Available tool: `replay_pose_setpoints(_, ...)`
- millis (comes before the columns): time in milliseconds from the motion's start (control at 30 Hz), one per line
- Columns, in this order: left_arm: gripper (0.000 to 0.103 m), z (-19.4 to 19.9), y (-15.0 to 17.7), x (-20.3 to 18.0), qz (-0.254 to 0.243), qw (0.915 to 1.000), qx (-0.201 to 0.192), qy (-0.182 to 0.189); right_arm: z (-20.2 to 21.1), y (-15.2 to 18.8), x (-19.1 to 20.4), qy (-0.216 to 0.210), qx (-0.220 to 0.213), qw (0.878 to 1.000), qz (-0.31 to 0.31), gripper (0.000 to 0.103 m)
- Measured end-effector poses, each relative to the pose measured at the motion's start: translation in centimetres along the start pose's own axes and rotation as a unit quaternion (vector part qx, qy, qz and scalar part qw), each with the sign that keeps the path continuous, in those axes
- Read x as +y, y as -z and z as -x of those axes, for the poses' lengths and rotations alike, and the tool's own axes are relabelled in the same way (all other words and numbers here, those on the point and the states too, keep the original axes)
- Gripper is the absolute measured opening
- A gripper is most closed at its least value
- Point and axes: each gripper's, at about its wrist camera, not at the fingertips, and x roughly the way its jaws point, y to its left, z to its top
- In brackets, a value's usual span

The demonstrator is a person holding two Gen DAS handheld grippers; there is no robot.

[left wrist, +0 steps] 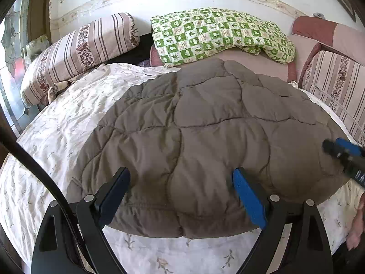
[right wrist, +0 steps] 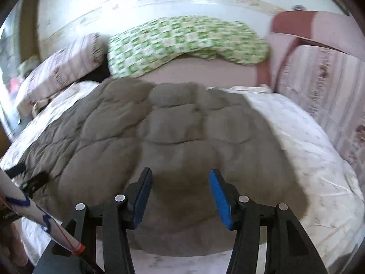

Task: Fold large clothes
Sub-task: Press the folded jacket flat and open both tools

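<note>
A large grey-brown quilted garment [left wrist: 205, 125] lies spread flat on the bed, its near hem toward me. My left gripper [left wrist: 181, 171] hovers open and wide just above that near hem, with nothing pinched between its blue pads. In the blurred right wrist view, the same garment [right wrist: 171, 125] fills the middle. My right gripper [right wrist: 180, 171] stands about half open over its near right part, and nothing is between its fingers. The right gripper [left wrist: 342, 153] also shows at the right edge of the left wrist view. The left gripper [right wrist: 25, 175] appears dark at the far left of the right wrist view.
A white floral sheet [left wrist: 57, 137] covers the bed around the garment. A striped pillow [left wrist: 75, 50] and a green checked pillow [left wrist: 216, 34] lie at the back by the wall. A striped cushion [left wrist: 337, 86] stands at the right. A hand [left wrist: 355, 228] shows at the lower right.
</note>
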Motion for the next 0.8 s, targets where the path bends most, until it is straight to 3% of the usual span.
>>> replay_pose_setpoints(300,0.092,-1.0,0.6,0.4,-0.006,0.9999,0.016,-0.004,-2.9,0.9,1.3,-0.008,0.047,0.999,0.011,0.059)
replay_pose_setpoints(500,0.092,-0.5,0.4,0.6,0.003,0.9999,0.013,-0.001,-1.1,0.6,0.0,-0.028,0.025,0.999,-0.014,0.059)
replay_pose_setpoints(667,0.092,1.7,-0.2,2.5,0.03,0.9994,-0.005,-0.018,1.7,0.1,-3.5,0.039,-0.003,0.997,-0.064,0.059)
replay_pose_setpoints(800,0.092,1.3,0.3,5.4,0.069,0.9963,0.006,-0.052,2.6,1.2,-7.0,0.099,0.007,0.988,-0.116,0.059)
